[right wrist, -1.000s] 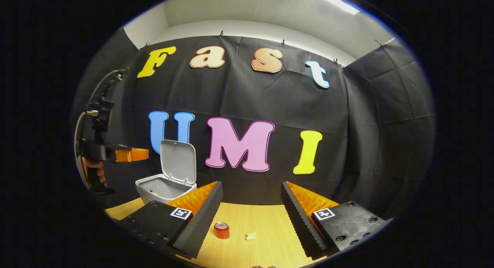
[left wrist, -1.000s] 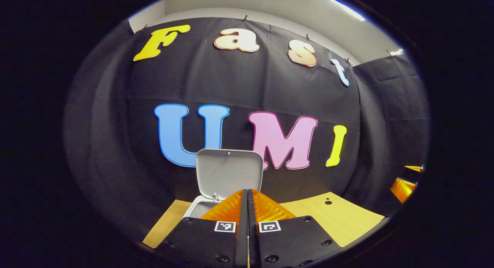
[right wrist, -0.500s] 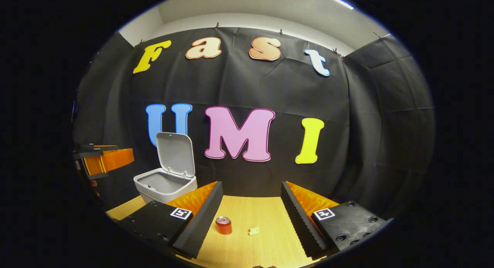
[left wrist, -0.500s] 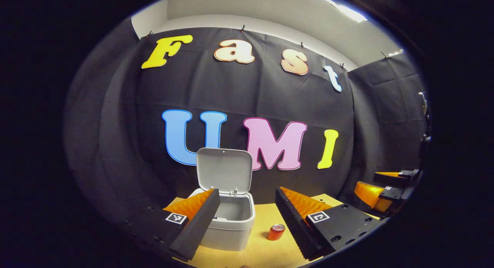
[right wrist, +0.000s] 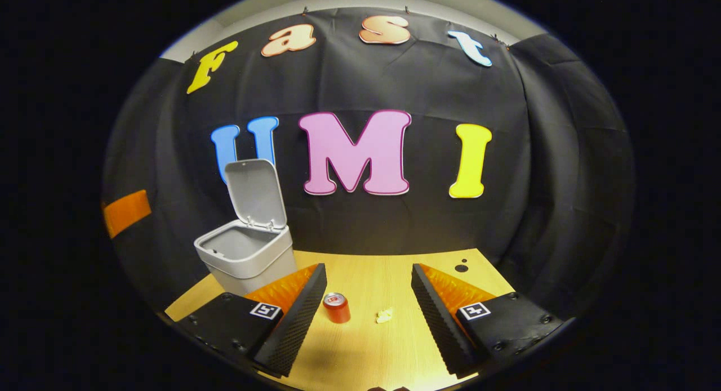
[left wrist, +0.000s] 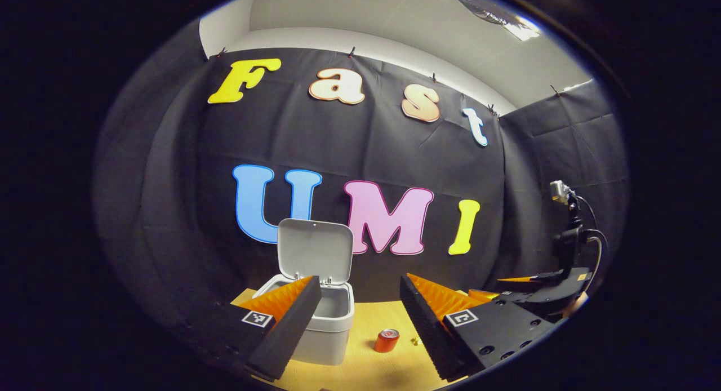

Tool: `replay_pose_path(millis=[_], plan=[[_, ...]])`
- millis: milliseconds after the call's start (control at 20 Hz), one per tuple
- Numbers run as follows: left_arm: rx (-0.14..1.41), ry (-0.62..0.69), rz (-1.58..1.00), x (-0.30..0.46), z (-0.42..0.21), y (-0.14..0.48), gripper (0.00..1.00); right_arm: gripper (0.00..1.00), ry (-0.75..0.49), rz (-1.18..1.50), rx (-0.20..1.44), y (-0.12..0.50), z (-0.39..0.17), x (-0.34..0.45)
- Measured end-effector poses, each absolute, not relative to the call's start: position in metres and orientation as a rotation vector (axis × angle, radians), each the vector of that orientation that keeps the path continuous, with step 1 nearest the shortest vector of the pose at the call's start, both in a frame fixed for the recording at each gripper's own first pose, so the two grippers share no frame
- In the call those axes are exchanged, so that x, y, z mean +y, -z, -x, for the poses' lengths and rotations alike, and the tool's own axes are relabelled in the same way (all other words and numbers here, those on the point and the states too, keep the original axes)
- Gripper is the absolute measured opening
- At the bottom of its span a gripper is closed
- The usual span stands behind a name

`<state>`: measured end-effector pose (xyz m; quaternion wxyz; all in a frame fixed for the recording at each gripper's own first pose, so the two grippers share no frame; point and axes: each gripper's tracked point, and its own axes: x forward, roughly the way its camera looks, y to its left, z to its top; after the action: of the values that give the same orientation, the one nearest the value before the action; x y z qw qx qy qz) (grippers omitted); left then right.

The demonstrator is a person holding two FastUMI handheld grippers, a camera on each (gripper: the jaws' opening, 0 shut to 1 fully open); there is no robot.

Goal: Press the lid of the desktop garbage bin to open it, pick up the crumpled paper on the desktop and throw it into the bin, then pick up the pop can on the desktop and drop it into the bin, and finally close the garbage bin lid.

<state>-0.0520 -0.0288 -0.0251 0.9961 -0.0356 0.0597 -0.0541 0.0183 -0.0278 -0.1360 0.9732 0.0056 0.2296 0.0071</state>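
Observation:
The grey desktop bin (left wrist: 326,337) stands on the wooden table with its lid (left wrist: 314,247) swung up and open. My left gripper (left wrist: 359,283) is open, held back from the bin, with nothing between its fingers. A red pop can (left wrist: 387,341) stands to the right of the bin, and a small crumpled paper (left wrist: 416,341) lies just beyond it. In the right gripper view the bin (right wrist: 248,258) and its raised lid (right wrist: 253,192) sit at the left. The can (right wrist: 337,307) and paper (right wrist: 385,315) lie ahead of my open right gripper (right wrist: 368,269), roughly between its fingers.
The wooden table (right wrist: 366,357) ends at the black cloth wall behind the bin. Two small dark holes (right wrist: 461,266) mark its far right part. My right gripper (left wrist: 541,292) and the hand holding it show at the right of the left gripper view.
My left gripper went from shut above the bin to open and drew back from it. My right gripper tipped down toward the table, bringing the can and paper closer.

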Motion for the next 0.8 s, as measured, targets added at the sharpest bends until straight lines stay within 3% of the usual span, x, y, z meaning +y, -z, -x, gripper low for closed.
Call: replay_pose_path(millis=[800], plan=[[0.178,0.056,-0.013,-0.036,0.069,0.040,0.95,0.99,-0.089,0.025,1.126,0.393,-0.067,-0.063]])
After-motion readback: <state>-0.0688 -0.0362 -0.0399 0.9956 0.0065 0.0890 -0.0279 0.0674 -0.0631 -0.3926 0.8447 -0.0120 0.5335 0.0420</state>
